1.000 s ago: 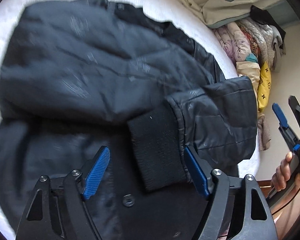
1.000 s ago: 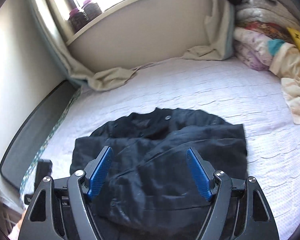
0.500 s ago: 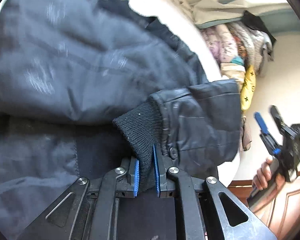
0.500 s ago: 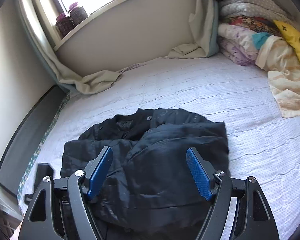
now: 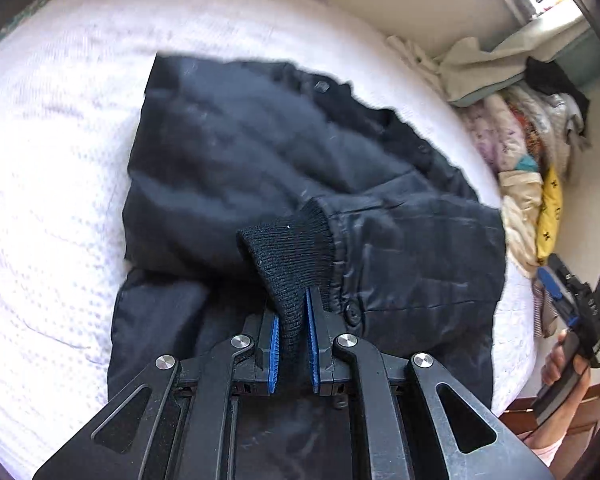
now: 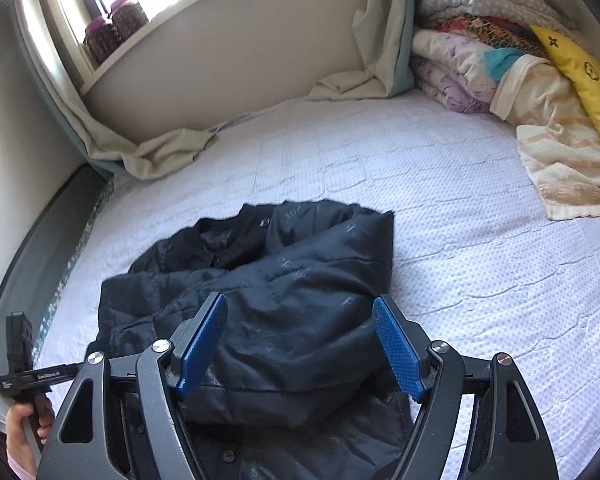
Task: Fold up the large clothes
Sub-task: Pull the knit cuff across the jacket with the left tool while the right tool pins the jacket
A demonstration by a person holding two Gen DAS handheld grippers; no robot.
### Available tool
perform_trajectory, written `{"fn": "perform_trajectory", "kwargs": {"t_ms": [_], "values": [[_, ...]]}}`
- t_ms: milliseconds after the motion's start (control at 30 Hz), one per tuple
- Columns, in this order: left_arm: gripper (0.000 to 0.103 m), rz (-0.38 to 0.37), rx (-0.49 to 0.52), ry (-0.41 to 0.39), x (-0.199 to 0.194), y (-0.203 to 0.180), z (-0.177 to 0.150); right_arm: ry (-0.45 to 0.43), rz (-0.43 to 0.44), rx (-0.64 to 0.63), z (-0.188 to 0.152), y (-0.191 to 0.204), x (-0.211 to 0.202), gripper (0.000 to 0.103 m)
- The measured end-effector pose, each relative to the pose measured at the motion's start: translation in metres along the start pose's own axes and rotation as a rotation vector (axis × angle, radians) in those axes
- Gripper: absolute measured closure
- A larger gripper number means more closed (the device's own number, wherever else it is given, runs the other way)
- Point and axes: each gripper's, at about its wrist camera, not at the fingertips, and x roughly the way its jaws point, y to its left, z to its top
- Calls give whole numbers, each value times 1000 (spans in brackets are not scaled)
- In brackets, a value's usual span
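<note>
A large black padded jacket (image 5: 260, 160) lies partly folded on a white bed (image 5: 52, 200). One sleeve ends in a black ribbed cuff (image 5: 288, 252). My left gripper (image 5: 292, 340) is shut on that cuff and holds the sleeve end lifted over the jacket's body. In the right wrist view the same jacket (image 6: 292, 280) lies bunched on the bed (image 6: 480, 260). My right gripper (image 6: 300, 340) hovers over its near part, jaws open, nothing between the blue pads. The right gripper (image 5: 560, 300) also shows at the left view's right edge, held by a hand.
Folded blankets, a striped towel and a yellow pillow (image 6: 576, 76) are stacked at the bed's far right corner. Crumpled pale curtain cloth (image 6: 160, 156) lies along the wall under a windowsill with jars (image 6: 112, 28). A dark bed frame (image 6: 32, 248) runs along the left.
My left gripper closed on the ribbed cuff, then lifted and drew back with it, so more of the bed shows. The right gripper stayed open and sank slightly toward the jacket.
</note>
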Motion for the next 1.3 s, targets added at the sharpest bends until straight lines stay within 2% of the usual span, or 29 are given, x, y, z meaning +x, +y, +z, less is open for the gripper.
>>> {"fn": "perform_trajectory", "kwargs": {"t_ms": [167,300,433,500,567,633,700,800,867,933,967,1033,1300], "values": [[89,73,12,12,11,5,-1,36,8,-5,-2,7,13,30],[89,99,-6,-1,9,10,-2,58,6,-6,-4,7,21,31],[84,95,-8,10,6,11,-4,87,-2,-6,-7,5,29,31],[81,100,-9,-19,-5,10,-3,89,-4,-5,-6,4,31,31],[80,154,12,-89,-23,6,0,70,-24,-15,-5,5,29,31],[79,205,38,-158,-35,-2,1,21,-84,-36,-3,6,26,31],[79,199,75,-192,-38,-11,1,-39,-124,-80,-2,9,24,31],[74,105,119,-154,-24,-27,-2,-28,-117,-104,1,11,31,35],[72,58,151,-96,-3,-39,-6,4,-84,-101,2,12,39,47],[72,61,179,-55,16,-47,-9,38,-68,-115,-1,15,51,56],[72,86,193,-42,26,-49,-9,51,-74,-123,-3,16,57,60],[72,115,199,-38,37,-50,-8,77,-100,-132,-6,15,71,62],[72,114,192,-19,54,-44,6,175,-189,-140,-18,-7,135,63]]}}
